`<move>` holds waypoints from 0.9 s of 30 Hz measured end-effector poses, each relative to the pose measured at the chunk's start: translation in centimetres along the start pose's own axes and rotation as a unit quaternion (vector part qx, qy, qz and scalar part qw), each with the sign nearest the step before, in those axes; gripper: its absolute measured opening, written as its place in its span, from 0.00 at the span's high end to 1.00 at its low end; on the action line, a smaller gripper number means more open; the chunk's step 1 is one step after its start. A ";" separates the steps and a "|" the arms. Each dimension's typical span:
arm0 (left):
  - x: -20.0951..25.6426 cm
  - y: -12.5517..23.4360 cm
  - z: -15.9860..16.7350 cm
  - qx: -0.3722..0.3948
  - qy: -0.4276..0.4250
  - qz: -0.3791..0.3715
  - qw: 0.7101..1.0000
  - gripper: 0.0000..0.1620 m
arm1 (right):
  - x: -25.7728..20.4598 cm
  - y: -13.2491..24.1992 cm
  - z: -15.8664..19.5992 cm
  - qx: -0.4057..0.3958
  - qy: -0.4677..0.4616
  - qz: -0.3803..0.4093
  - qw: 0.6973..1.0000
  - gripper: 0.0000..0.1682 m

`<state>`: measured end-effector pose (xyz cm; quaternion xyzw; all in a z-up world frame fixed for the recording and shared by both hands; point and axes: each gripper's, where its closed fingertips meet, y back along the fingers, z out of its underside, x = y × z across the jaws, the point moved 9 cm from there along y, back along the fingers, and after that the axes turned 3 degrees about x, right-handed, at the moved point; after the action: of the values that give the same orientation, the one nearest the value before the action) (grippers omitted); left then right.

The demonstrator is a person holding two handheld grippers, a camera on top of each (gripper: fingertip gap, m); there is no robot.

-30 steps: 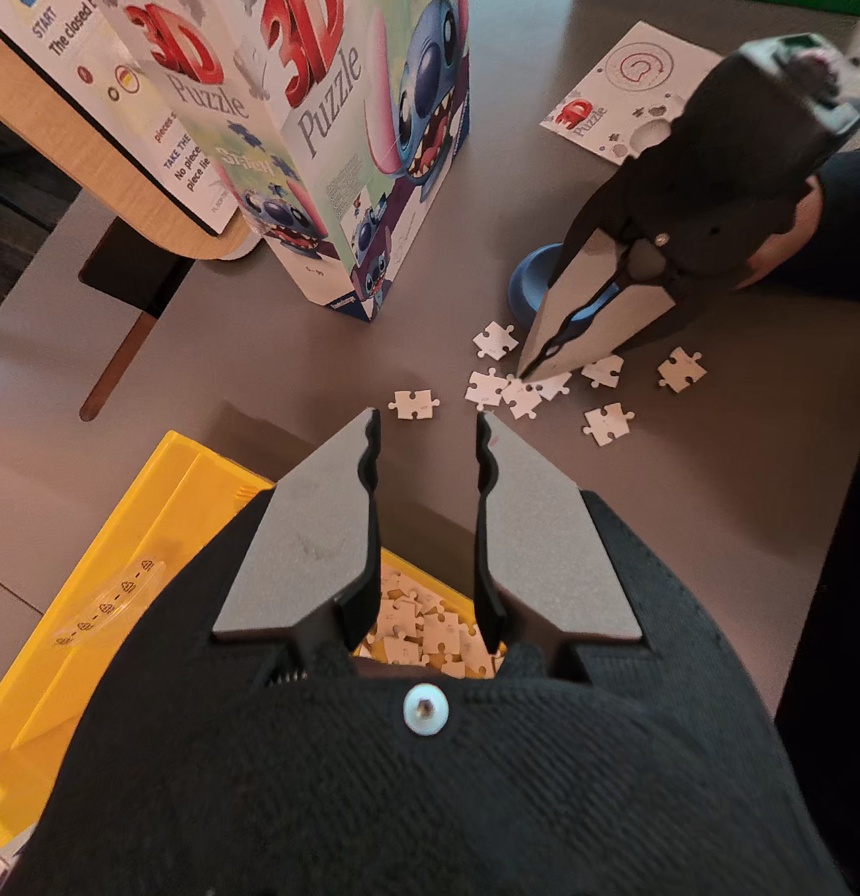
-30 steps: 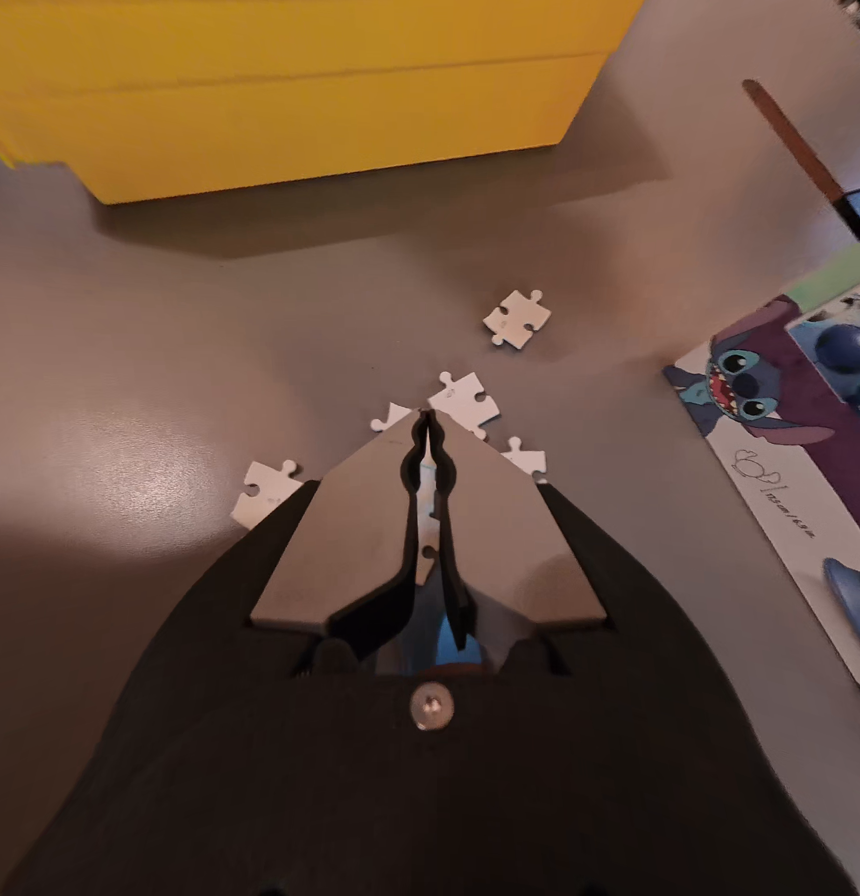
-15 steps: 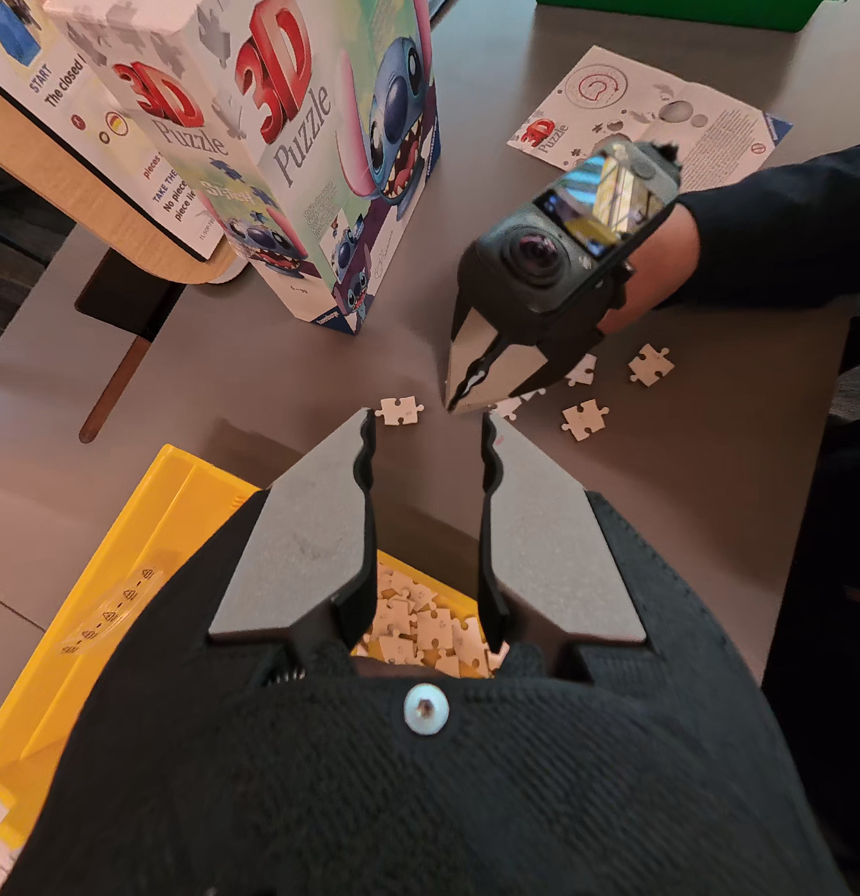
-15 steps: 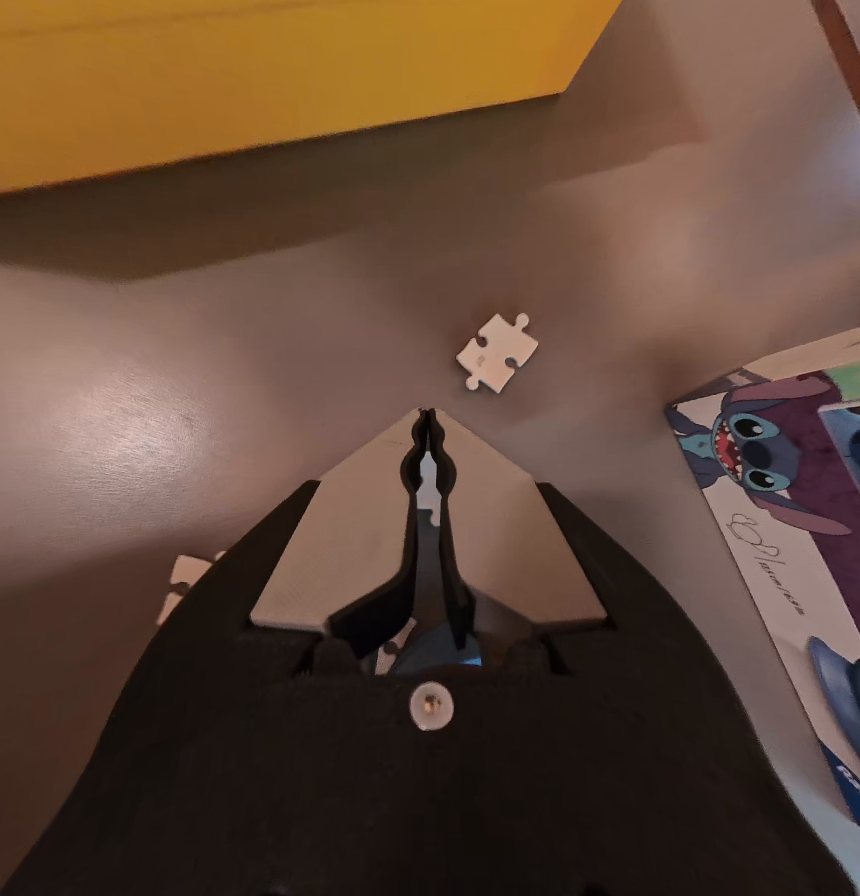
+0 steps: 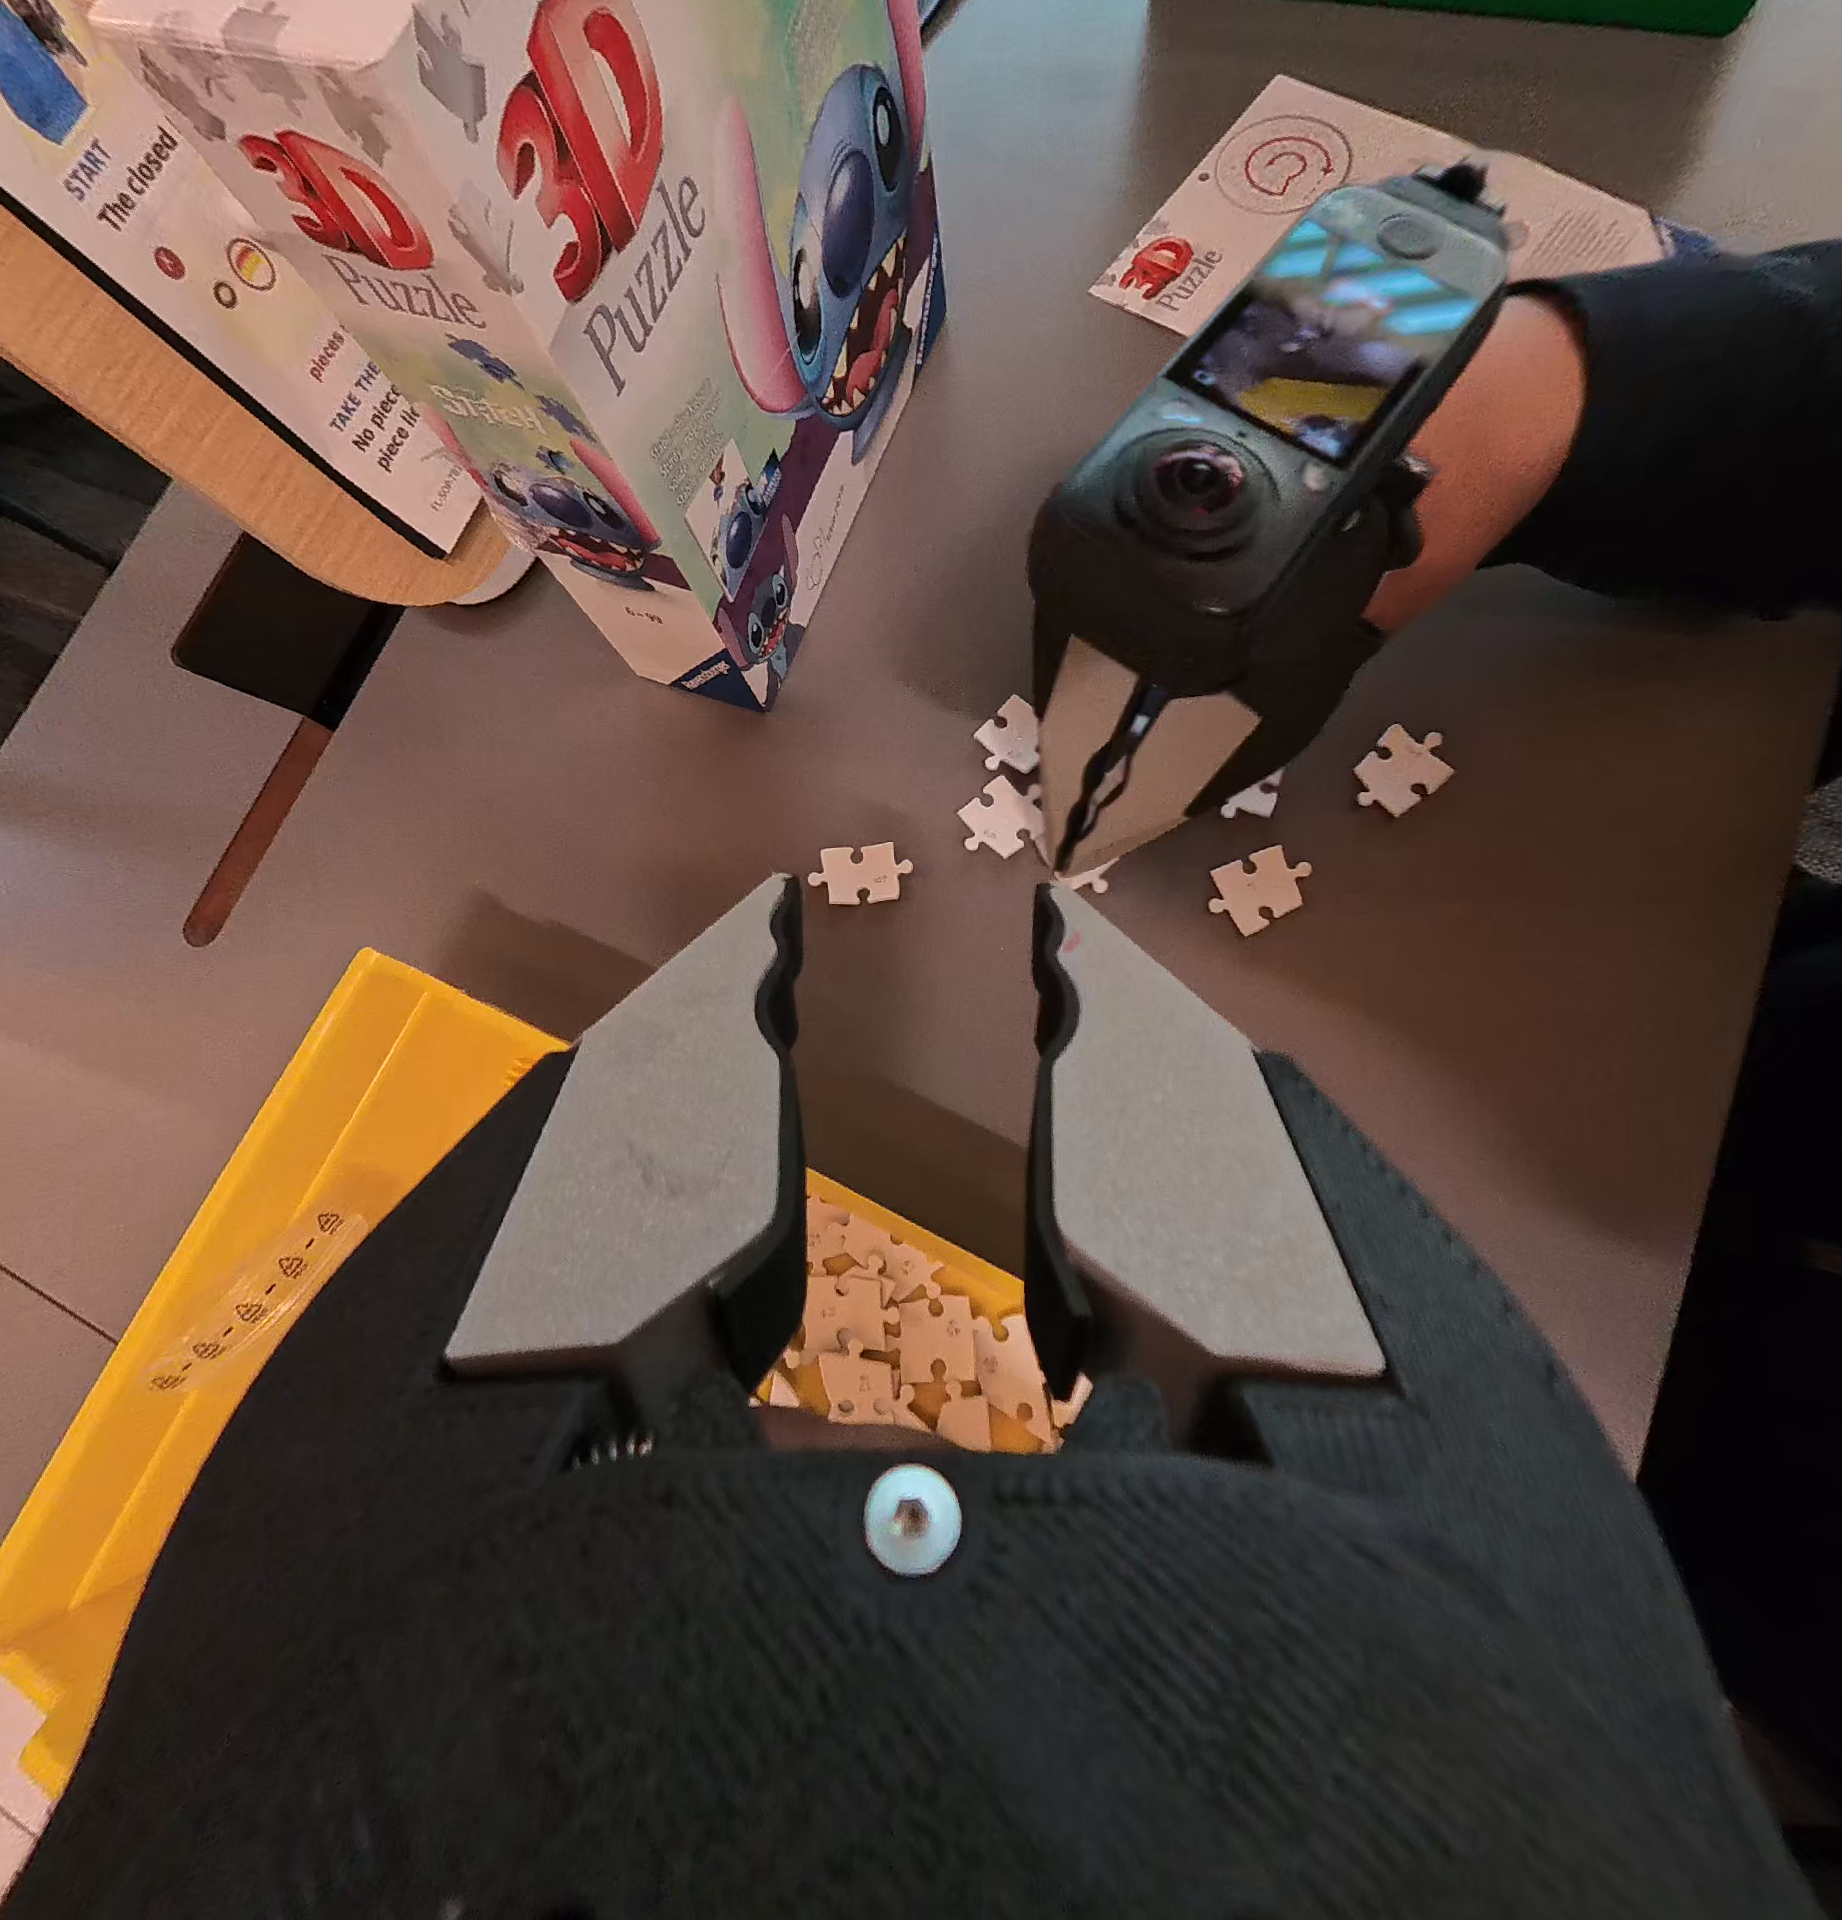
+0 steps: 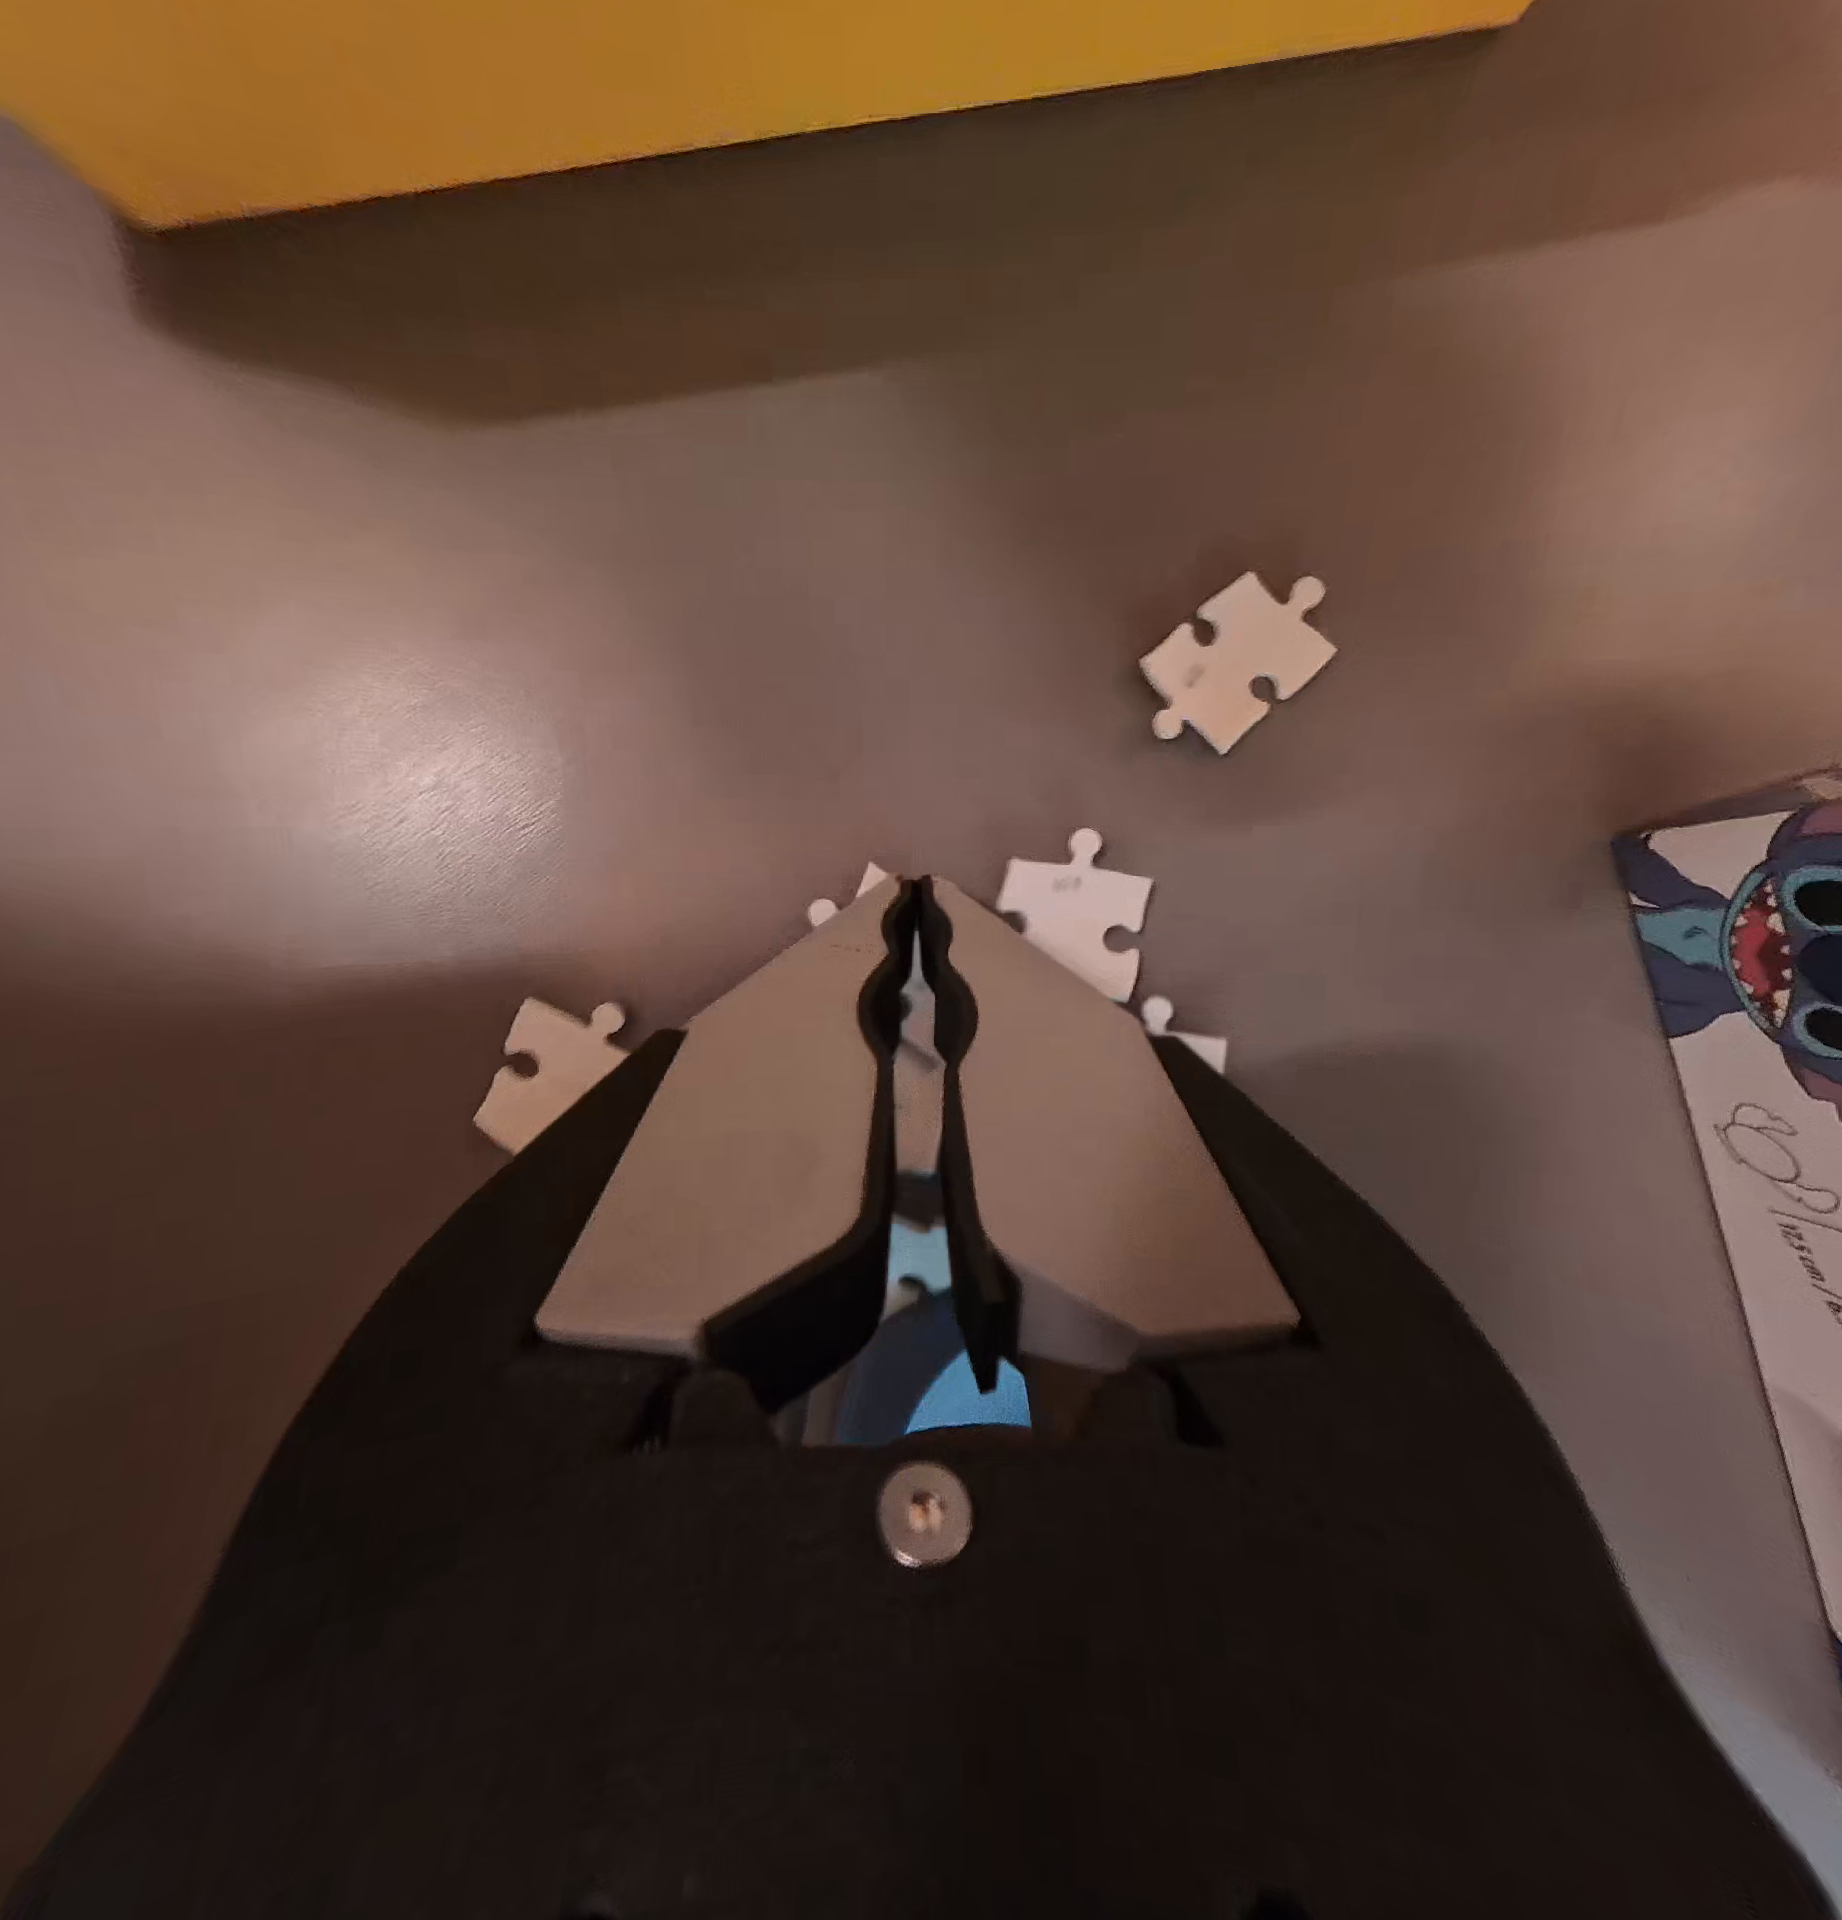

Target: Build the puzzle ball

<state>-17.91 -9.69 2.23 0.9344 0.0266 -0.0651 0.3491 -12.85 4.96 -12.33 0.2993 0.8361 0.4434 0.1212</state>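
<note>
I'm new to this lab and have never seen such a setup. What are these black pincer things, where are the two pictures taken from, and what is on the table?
There is no robot here: a person holds a two-finger gripper in each hand, with a camera on each looking along its fingers.

The left wrist view shows the left gripper, open and holding nothing, above a yellow bin full of puzzle pieces. Farther off is the right gripper, held by a hand in a dark sleeve.

The right wrist view shows that right gripper, shut, its tip low over loose pieces lying white side up on the grey table. Whether it pinches a piece I cannot tell.

Also on the table: the puzzle box and a paper leaflet.
</note>
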 end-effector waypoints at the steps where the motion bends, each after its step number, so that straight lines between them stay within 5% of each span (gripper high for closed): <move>1: 0.0 0.0 0.0 0.000 0.000 0.000 1.000 0.74 | 0.3 -0.4 -0.1 0.006 -0.009 0.007 1.000 1.00; 6: -0.1 -0.2 0.0 -0.003 0.000 0.000 1.000 0.74 | 1.3 -0.3 0.2 0.037 -0.013 0.044 0.998 1.00; 11: -0.3 -0.3 0.1 -0.005 0.000 0.000 1.000 0.74 | 0.9 2.1 0.6 0.090 -0.044 -0.022 0.995 1.00; 17: -0.2 -0.6 0.1 -0.010 -0.002 -0.001 1.000 0.74 | -0.8 0.6 1.1 0.022 0.014 -0.033 0.999 1.00; 27: 0.6 -0.8 -0.2 -0.013 -0.016 0.000 1.000 0.74 | 0.6 -0.5 0.0 0.057 -0.001 0.027 0.998 1.00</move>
<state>-17.32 -8.95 1.81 0.9287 0.0220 -0.0795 0.3614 -13.57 5.13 -12.72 0.3289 0.8514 0.3979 0.0931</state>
